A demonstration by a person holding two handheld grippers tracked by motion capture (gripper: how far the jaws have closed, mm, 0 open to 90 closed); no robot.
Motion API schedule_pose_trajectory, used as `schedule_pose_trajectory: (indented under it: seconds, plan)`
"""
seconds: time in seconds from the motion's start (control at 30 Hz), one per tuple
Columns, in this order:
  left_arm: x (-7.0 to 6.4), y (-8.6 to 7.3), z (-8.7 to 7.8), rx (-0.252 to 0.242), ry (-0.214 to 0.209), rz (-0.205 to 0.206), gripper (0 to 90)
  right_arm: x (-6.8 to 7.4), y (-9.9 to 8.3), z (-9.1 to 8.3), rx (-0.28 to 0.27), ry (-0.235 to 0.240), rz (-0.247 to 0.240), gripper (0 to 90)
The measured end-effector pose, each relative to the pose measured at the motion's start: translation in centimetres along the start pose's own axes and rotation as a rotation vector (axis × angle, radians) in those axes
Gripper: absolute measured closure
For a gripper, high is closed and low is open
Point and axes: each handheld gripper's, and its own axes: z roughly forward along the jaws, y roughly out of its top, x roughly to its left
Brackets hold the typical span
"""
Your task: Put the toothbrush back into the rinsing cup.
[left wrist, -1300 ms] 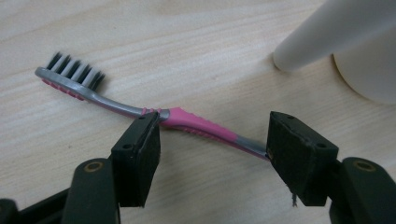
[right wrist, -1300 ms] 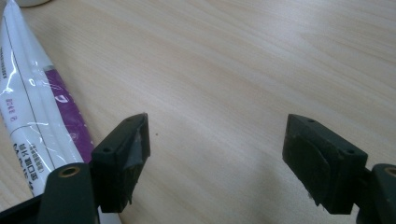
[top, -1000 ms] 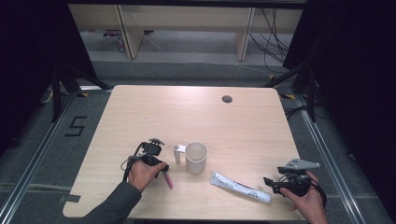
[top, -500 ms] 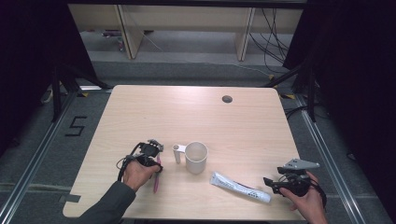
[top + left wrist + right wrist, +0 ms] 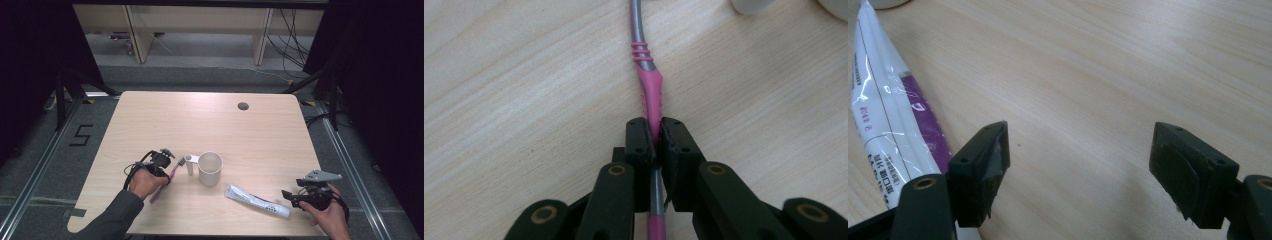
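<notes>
Left claw (image 5: 655,142), low in the frame's left half, clamps a pink toothbrush (image 5: 650,92) lying on the table (image 5: 210,120) beside the cup (image 5: 210,168); gripped narrowly, it could swivel or slip. Right claw (image 5: 1080,165), lower right, gapes wide near the toothpaste tube (image 5: 888,125).

White cup (image 5: 210,169) blocks centre; table's (image 5: 210,120) far half free

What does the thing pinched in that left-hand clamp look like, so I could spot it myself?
Start at the white cup near the middle of the wooden table; just to its left the left gripper is shut on a toothbrush. It is the only slim pink-and-grey stick there, unlike the flat white toothpaste tube lying to the cup's right.
</notes>
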Motion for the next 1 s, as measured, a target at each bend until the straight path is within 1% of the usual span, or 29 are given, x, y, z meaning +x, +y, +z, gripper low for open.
schedule_pose_trajectory:
  seconds: [0.03,0.07,0.1,0.17,0.27,0.3,0.33,0.37,0.4,0.43,0.47,0.5,0.53,0.57,0.63,0.67,0.7,0.73,0.77,0.8,0.83,0.87,0.9,0.93,0.97,1.0]
  plan:
    - [-0.1,0.0,0.0,0.005,-0.004,-0.013,82.4,0.0,0.0,0.0,0.002,0.0,0.003,24.9]
    - [-0.1,0.1,0.0,0.014,-0.002,0.007,82.4,0.1,0.0,0.0,0.003,-0.002,0.001,24.9]
    - [-0.1,0.2,0.0,0.024,0.0,0.012,82.4,0.1,0.0,0.0,0.003,-0.002,0.001,24.9]
    - [-0.2,0.3,0.1,0.025,0.006,0.022,82.4,0.1,0.0,0.0,0.008,0.002,0.002,24.9]
    - [-0.4,0.4,0.1,0.041,0.01,0.038,82.5,0.0,0.0,0.0,0.0,-0.001,0.001,24.9]
    - [-0.4,0.5,0.1,0.049,0.011,0.044,82.5,0.0,0.0,0.0,0.006,0.002,0.001,24.9]
    - [-0.5,0.6,0.0,0.062,0.015,0.054,82.5,0.0,0.0,0.0,0.006,0.002,0.001,24.9]
    - [-0.6,0.7,0.1,0.058,0.017,0.061,82.6,0.0,0.0,0.0,0.006,0.005,0.001,24.9]
    - [-0.6,0.8,0.1,0.072,0.023,0.074,82.6,0.0,0.0,0.0,0.007,0.006,0.0,24.9]
    - [-0.8,0.8,0.1,0.07,0.026,0.076,82.6,0.0,0.0,0.0,0.005,0.005,-0.003,24.9]
    - [-0.8,0.8,0.1,0.076,0.032,0.092,82.6,0.0,0.0,0.1,0.006,0.006,-0.002,24.9]
    - [-0.9,0.9,0.1,0.083,0.035,0.095,82.7,0.0,0.0,0.1,0.006,0.006,-0.002,24.9]
    - [-0.9,0.9,0.2,0.076,0.034,0.099,82.7,0.0,-0.1,0.1,0.003,0.001,-0.019,24.9]
    - [-1.0,0.9,0.2,0.081,0.035,0.105,82.9,0.0,-0.1,0.1,0.009,0.002,-0.011,24.9]
    - [-1.1,0.9,0.2,0.083,0.034,0.119,83.2,0.0,0.0,0.1,0.0,0.002,-0.025,24.9]
    - [-1.1,0.9,0.2,0.084,0.038,0.125,83.3,0.1,0.0,0.1,0.014,0.006,-0.001,24.9]
    - [-1.2,1.0,0.1,0.092,0.04,0.135,83.3,-0.2,0.0,0.3,-0.016,0.011,-0.054,24.9]
    - [-1.2,1.0,0.1,0.096,0.037,0.143,83.4,-0.1,0.0,0.2,-0.005,0.003,-0.027,24.9]
    - [-1.2,1.0,0.1,0.092,0.036,0.153,83.4,-0.1,0.0,0.2,-0.005,0.003,-0.027,24.9]
    - [-1.1,1.0,0.1,0.092,0.038,0.182,83.4,0.0,0.0,0.1,-0.005,0.006,-0.018,24.9]
    - [-1.2,0.9,0.0,0.093,0.041,0.172,83.5,0.1,0.0,0.0,0.002,0.008,-0.001,24.9]
    - [-1.0,1.0,-0.1,0.092,0.048,0.203,83.5,0.1,0.0,0.0,0.002,0.006,-0.001,24.9]
    - [-1.0,1.0,-0.2,0.086,0.041,0.197,83.6,0.0,0.0,0.0,-0.002,-0.001,0.0,24.9]
    - [-0.9,0.9,-0.4,0.072,0.045,0.196,83.6,0.0,0.0,0.0,-0.002,-0.001,0.0,24.9]
    - [-0.8,0.9,-0.5,0.071,0.042,0.193,83.6,-0.1,-0.1,0.1,-0.015,-0.004,-0.021,24.9]
    - [-0.7,0.8,-0.7,0.06,0.04,0.193,83.6,-0.1,0.0,0.1,-0.015,-0.005,-0.021,24.9]
